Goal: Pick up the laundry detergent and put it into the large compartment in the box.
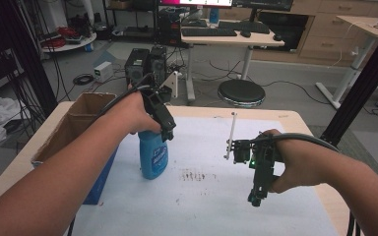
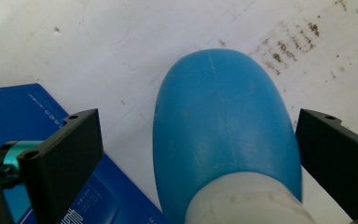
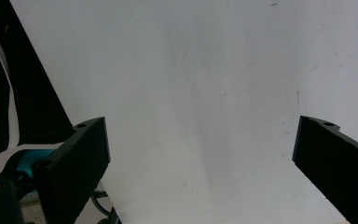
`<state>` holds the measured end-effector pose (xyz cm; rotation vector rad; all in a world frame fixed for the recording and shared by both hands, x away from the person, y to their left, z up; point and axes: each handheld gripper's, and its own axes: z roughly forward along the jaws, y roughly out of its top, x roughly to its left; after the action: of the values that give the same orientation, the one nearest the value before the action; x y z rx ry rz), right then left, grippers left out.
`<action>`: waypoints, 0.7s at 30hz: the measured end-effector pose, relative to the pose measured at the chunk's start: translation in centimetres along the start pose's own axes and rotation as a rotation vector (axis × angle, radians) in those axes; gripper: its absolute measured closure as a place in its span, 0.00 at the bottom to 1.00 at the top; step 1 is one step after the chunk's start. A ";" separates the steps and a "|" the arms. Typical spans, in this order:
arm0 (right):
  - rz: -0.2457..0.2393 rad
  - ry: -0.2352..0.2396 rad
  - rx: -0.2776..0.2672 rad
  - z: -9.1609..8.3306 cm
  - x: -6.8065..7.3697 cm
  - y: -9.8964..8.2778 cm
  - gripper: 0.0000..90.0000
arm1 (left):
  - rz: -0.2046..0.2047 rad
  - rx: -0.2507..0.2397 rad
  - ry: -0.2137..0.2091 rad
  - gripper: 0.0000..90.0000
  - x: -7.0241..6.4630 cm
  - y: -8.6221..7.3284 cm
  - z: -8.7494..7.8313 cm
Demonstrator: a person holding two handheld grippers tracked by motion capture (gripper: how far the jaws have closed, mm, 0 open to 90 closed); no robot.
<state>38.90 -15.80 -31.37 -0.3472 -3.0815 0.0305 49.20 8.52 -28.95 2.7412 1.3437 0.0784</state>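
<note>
A blue plastic bottle [image 1: 152,157] stands upright on the white table cover [image 1: 216,206], left of centre. My left gripper [image 1: 167,132] hangs over its top. In the left gripper view the bottle [image 2: 223,126] with its pale neck [image 2: 247,200] sits between the two jaws, and my left gripper [image 2: 200,121] is open with a gap on each side. My right gripper [image 1: 256,196] points down at the bare cover on the right. In the right gripper view, the right gripper [image 3: 200,123] is open with nothing between its jaws.
An open cardboard box [image 1: 74,123] with a blue printed side [image 2: 9,107] stands at the table's left edge, close to the bottle. A patch of dark smudges [image 1: 193,175] marks the cover beside the bottle. A black frame post [image 1: 364,83] rises at the right.
</note>
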 end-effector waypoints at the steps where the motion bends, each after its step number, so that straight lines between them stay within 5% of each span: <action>1: -0.014 -0.008 -0.001 0.1 -0.2 -0.1 0.03 | -0.002 0.004 0.002 0.02 0.0 0.0 0.1; 21: -0.006 -0.004 0.005 0.2 -0.4 -0.1 0.03 | -0.012 0.025 -0.006 0.06 0.2 0.3 0.6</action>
<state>39.23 -15.96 -31.63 -0.3374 -3.0861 0.0384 49.55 8.47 -29.51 2.7509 1.3686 0.0531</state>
